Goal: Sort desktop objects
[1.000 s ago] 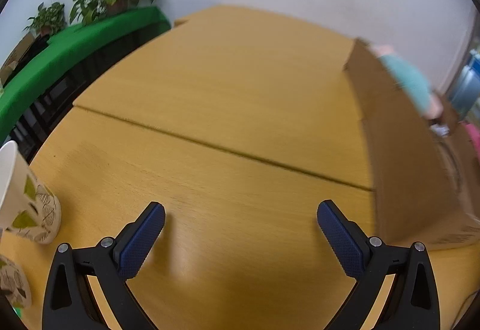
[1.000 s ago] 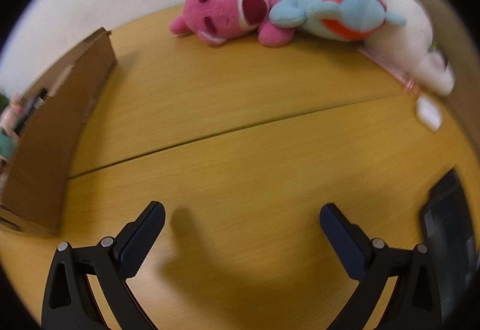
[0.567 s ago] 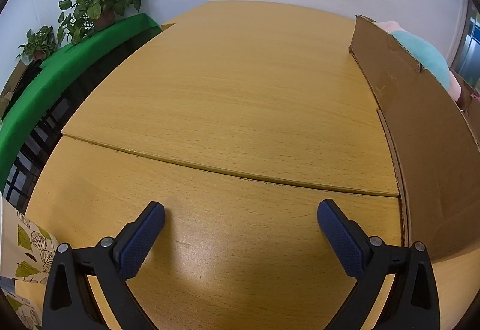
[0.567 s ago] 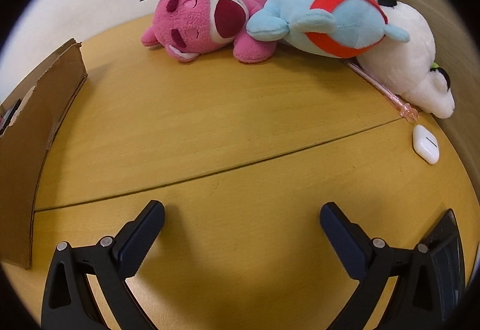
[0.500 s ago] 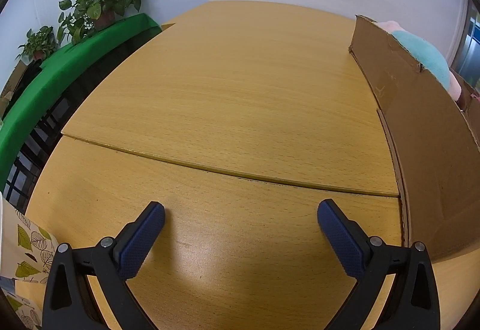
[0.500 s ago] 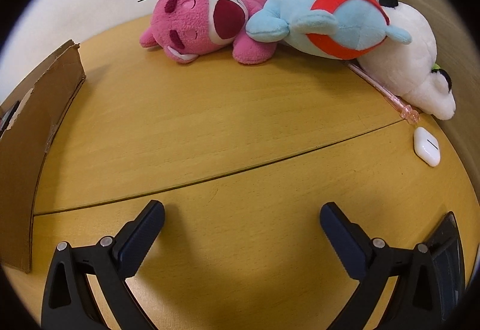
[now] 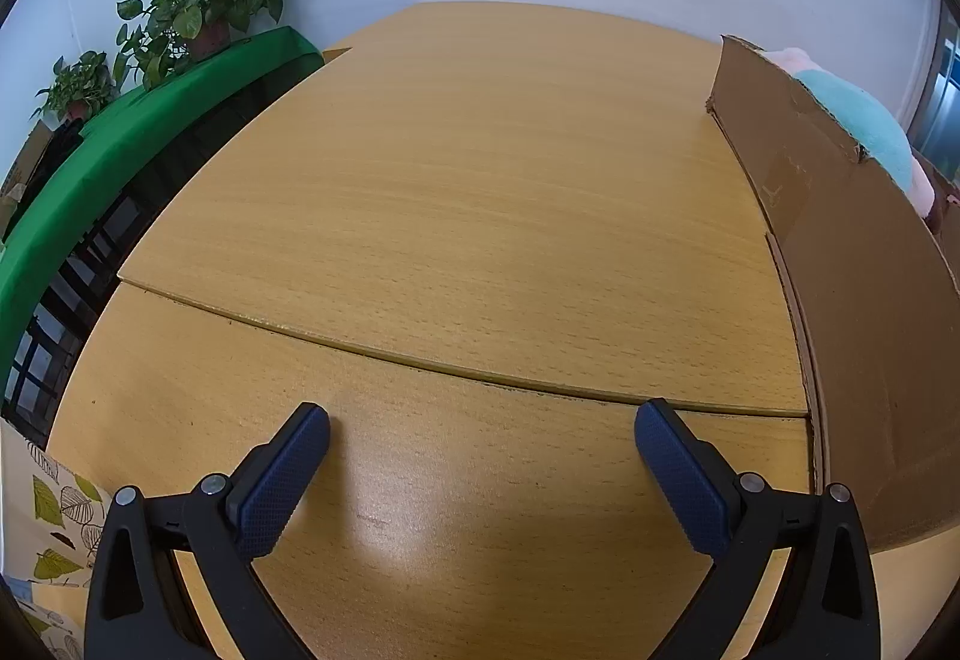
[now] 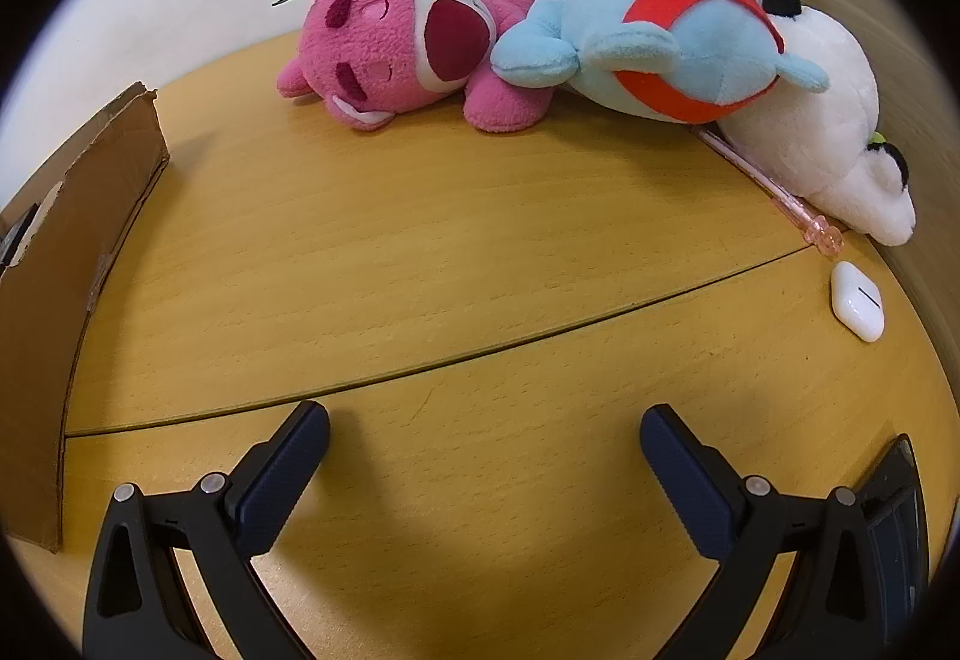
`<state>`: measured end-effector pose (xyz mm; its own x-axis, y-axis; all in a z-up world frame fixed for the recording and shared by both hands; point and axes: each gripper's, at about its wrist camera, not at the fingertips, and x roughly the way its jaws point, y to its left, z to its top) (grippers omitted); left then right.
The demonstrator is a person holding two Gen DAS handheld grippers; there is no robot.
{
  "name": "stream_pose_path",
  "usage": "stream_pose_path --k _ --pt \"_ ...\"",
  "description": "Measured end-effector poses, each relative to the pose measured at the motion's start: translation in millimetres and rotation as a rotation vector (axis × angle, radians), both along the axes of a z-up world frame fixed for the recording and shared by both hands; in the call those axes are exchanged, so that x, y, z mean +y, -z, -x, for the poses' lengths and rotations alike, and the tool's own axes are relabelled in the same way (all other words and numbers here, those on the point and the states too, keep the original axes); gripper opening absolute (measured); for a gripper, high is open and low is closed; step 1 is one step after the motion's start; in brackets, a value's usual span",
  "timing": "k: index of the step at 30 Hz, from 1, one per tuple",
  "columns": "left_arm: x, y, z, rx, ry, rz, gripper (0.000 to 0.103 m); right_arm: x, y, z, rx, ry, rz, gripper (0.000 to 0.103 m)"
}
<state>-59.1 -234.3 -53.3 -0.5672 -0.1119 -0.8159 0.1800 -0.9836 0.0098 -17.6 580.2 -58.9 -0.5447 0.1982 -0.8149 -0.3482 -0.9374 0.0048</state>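
Two grippers, left (image 7: 482,435) and right (image 8: 483,435), hang spread and empty over the table (image 8: 420,252); plush toys (image 8: 414,45) at 12 o'clock.

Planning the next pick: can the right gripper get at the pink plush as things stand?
Probably yes: the right gripper is open, with bare table leading to the pink plush.

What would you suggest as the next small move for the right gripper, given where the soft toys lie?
Probably ease the right gripper forward toward the pink plush bear. Its jaws are open and empty over bare wooden table, the bear is the nearest toy straight ahead, and the brown cardboard box stands to the left.
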Motion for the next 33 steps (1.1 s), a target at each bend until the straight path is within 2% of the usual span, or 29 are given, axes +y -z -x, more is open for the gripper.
stream_pose_path --k 33 --pt "-2.6 2.8 5.6 0.003 0.012 -0.002 0.103 0.0 -2.2 1.2 0.004 0.011 -0.005 0.103"
